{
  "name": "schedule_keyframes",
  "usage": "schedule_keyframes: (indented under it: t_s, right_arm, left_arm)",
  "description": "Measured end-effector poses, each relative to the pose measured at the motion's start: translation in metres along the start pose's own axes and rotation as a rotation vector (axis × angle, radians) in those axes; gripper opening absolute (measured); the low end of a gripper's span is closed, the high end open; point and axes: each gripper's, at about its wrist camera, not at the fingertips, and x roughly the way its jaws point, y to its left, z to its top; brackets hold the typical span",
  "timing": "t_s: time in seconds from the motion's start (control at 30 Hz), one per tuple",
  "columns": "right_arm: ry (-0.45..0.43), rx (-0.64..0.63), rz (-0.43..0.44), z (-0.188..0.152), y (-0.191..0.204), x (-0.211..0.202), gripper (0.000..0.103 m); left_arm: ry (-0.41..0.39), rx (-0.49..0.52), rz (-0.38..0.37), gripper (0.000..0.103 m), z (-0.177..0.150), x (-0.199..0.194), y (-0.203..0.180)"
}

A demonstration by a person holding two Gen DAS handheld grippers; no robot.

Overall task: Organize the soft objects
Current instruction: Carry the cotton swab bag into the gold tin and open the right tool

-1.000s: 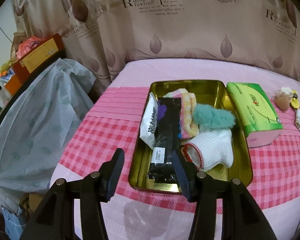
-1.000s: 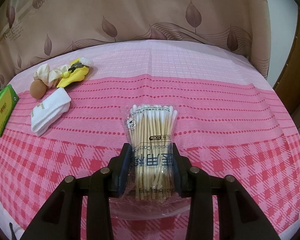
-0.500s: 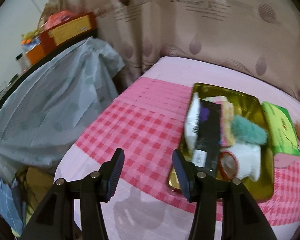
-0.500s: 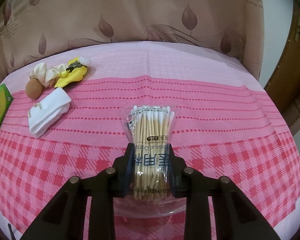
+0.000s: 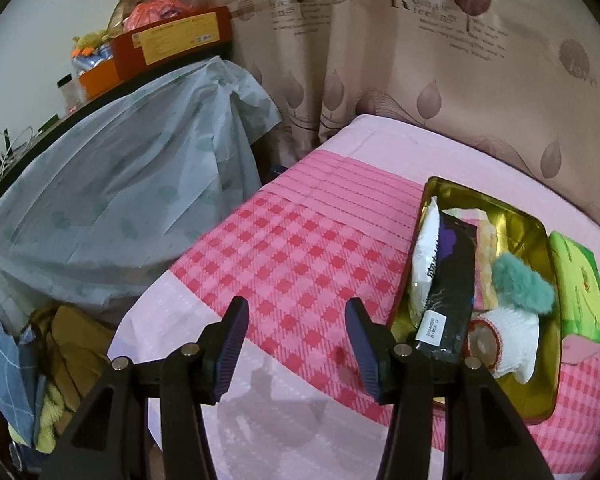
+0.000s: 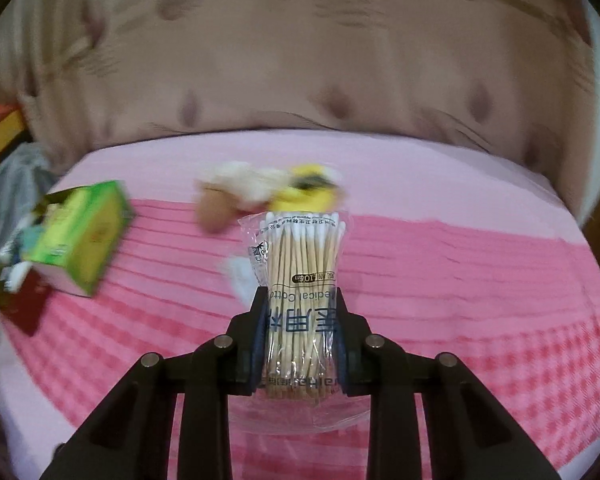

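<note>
1. A clear plastic pack of wooden cotton swabs (image 6: 300, 280) is clamped between the pads of the right gripper (image 6: 300, 340), held at its lower half and carried above the pink checked bedspread (image 6: 460, 280); the view is blurred.
2. The pack is judged light and crinkly, the film slippery, the sticks inside stiff as a bundle but loose enough to shift; a hold across the thick middle, as here, is judged the safest place.
3. The left gripper (image 5: 296, 344) is seen with its jaws wide apart and nothing between them, hanging over the bedspread's near edge, just beside the gold metal tin tray (image 5: 540, 384).
4. The tray is seen already loaded: a white sachet (image 5: 424, 256), a black flat packet (image 5: 448, 280), a fluffy teal piece (image 5: 520, 284) and a white knitted sock (image 5: 512, 340).
5. A green tissue pack (image 6: 84, 236) lies beside the tray, with a blurred yellow and cream bundle (image 6: 276, 188) further along the bed.
6. A squeeze too hard is judged likely to snap sticks; one too slack, to let the film slide.
</note>
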Motion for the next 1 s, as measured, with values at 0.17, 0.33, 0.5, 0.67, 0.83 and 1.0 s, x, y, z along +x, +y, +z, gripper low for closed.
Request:
schedule_keyframes:
  t_s: [0.17,0.33,0.5,0.67,0.83,1.0]
  right_arm:
    - [-0.02,-0.104,0.132,0.013,0.064,-0.014,0.025]
    - [-0.023,-0.193,0.248,0.024,0.144,-0.015,0.025]
    - [-0.018,-0.273,0.342,0.028,0.212,-0.013,0.025]
    - [0.0,-0.34,0.397,0.031,0.266,0.001,0.025]
    - [0.026,-0.399,0.42,0.03,0.302,0.013,0.025]
    - [0.045,-0.421,0.421,0.032,0.322,0.027,0.025]
  left_arm:
    - [0.004,-0.039,0.009,0.051,-0.001,0.0,0.008]
    - [-0.003,-0.061,0.022,0.051,-0.002,-0.002,0.013]
    - [-0.005,-0.102,0.032,0.051,-0.004,-0.005,0.024]
    - [-0.016,-0.127,0.039,0.051,-0.004,-0.008,0.031]
    - [-0.016,-0.126,0.044,0.051,-0.003,-0.006,0.031]
    - [-0.009,-0.128,0.045,0.051,-0.003,-0.005,0.031]
